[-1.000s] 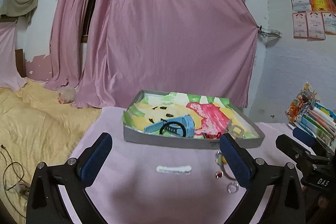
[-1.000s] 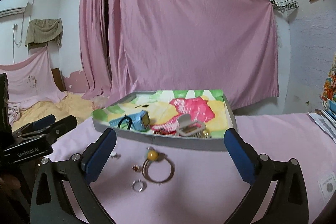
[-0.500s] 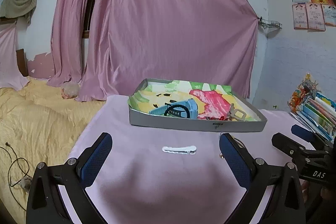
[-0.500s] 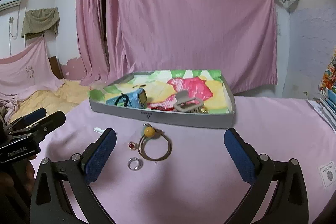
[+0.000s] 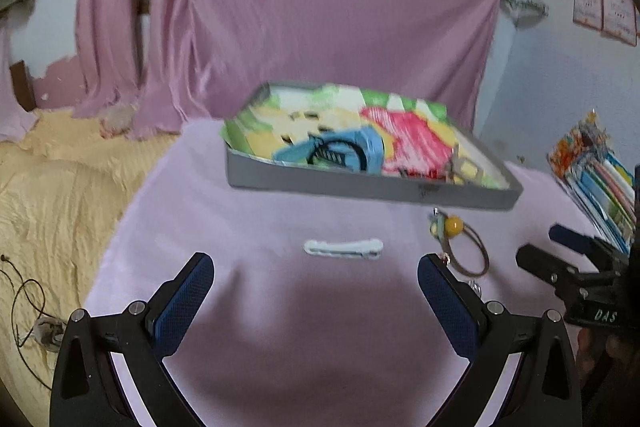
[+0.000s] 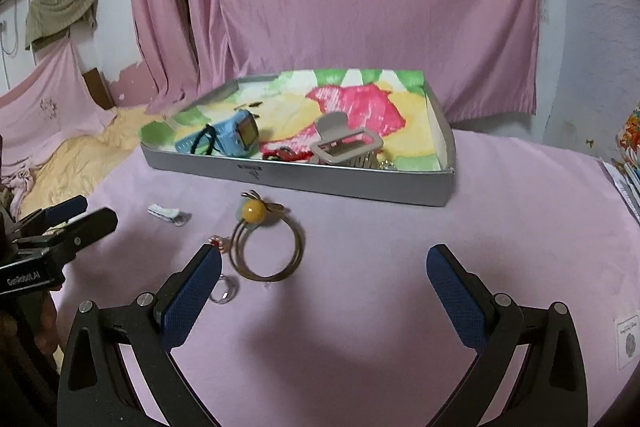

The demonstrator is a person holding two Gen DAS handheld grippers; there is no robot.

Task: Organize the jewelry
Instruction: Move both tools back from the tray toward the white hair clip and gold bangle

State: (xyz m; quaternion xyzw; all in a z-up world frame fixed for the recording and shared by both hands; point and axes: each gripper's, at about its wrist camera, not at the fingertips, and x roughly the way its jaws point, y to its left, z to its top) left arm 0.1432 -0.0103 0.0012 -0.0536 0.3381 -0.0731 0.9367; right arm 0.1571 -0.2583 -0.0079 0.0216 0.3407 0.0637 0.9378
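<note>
Jewelry lies loose on the pink desk [image 6: 500,227] before the grey tray [image 6: 344,183]: a white hair clip [image 5: 343,249], a yellow-bead hair tie [image 6: 267,245], a red stud [image 6: 218,242] and a silver ring [image 6: 225,291]. Left gripper [image 5: 316,301] and right gripper [image 6: 324,297] both hover released, holding nothing.

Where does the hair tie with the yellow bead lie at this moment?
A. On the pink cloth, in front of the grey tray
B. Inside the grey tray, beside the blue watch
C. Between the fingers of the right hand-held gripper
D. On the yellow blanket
A: the hair tie with the yellow bead rests on the pink cloth, outside the near wall of the grey tray.
</note>
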